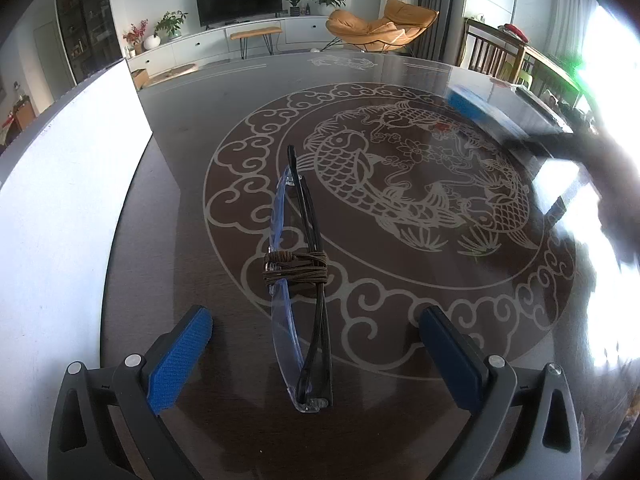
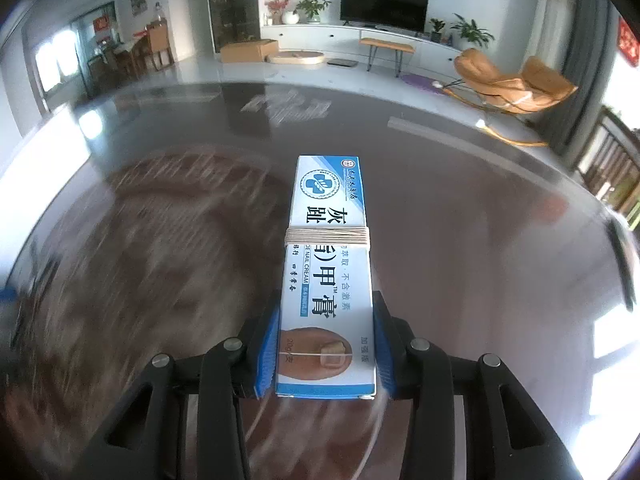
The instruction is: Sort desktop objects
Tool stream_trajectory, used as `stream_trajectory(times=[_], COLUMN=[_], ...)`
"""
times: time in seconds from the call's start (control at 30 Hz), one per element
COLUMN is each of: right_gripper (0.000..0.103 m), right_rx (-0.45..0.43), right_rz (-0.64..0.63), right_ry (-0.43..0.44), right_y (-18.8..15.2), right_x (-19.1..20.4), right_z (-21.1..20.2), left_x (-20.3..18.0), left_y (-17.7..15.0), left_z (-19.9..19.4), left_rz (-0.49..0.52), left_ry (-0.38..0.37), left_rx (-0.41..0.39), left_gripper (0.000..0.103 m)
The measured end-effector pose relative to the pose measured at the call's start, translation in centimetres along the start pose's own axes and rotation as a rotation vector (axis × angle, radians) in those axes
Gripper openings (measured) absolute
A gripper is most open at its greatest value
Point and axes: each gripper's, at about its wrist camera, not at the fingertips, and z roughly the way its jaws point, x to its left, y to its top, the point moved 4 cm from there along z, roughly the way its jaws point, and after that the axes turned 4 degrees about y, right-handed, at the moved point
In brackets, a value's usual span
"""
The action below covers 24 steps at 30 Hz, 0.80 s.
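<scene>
A folded pair of glasses point(image 1: 300, 292), bound at its middle with brown cord point(image 1: 295, 268), is seen lying on the glass table point(image 1: 400, 280), over the near edge of the fish medallion point(image 1: 400, 200) printed on it. The left gripper point(image 1: 316, 356) is held wide open, its blue pads spaced on either side of the glasses without touching them. A white board point(image 1: 68, 200) stands left of the medallion. The right gripper point(image 2: 326, 348) is clamped on a blue-and-white nail cream box point(image 2: 326, 276), wrapped with pale string point(image 2: 326, 236) and carried above the table; the same box point(image 1: 476, 108) is seen, blurred, beyond the medallion's right side.
</scene>
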Motion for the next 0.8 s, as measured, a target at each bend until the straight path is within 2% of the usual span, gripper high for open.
stream_trajectory(times=[0.1, 0.2, 0.3, 0.33, 0.37, 0.43, 0.8], right_gripper=[0.042, 0.042, 0.050, 0.062, 0.083, 0.103, 0.103], right_rx=[-0.012, -0.046, -0.060, -0.056, -0.042, -0.011, -0.009], right_rz=[0.114, 0.164, 0.227, 0.237, 0.231, 0.197, 0.219], right_ry=[-0.003, -0.058, -0.110, -0.105, -0.100, -0.106, -0.095], right_y=[-6.0, -9.9, -11.7, -11.8, -11.7, -11.4, -12.0], right_x=[3.5, 7.0, 9.9, 10.8, 11.4, 12.2, 12.2], right_z=[-4.4, -7.4, -8.7, -8.7, -8.4, -7.7, -8.0], left_x=[0.0, 0.0, 0.0, 0.0, 0.0, 0.1, 0.0], left_y=[0.0, 0.0, 0.0, 0.0, -0.1, -0.1, -0.1], left_z=[0.0, 0.0, 0.0, 0.0, -0.1, -0.1, -0.1], left_rz=[0.000, 0.000, 0.000, -0.001, -0.001, -0.001, -0.001], left_ry=[0.000, 0.000, 0.000, 0.000, 0.000, 0.000, 0.001], left_rx=[0.000, 0.000, 0.001, 0.000, 0.000, 0.000, 0.000], left_gripper=[0.103, 0.103, 0.103, 0.103, 0.103, 0.103, 0.103])
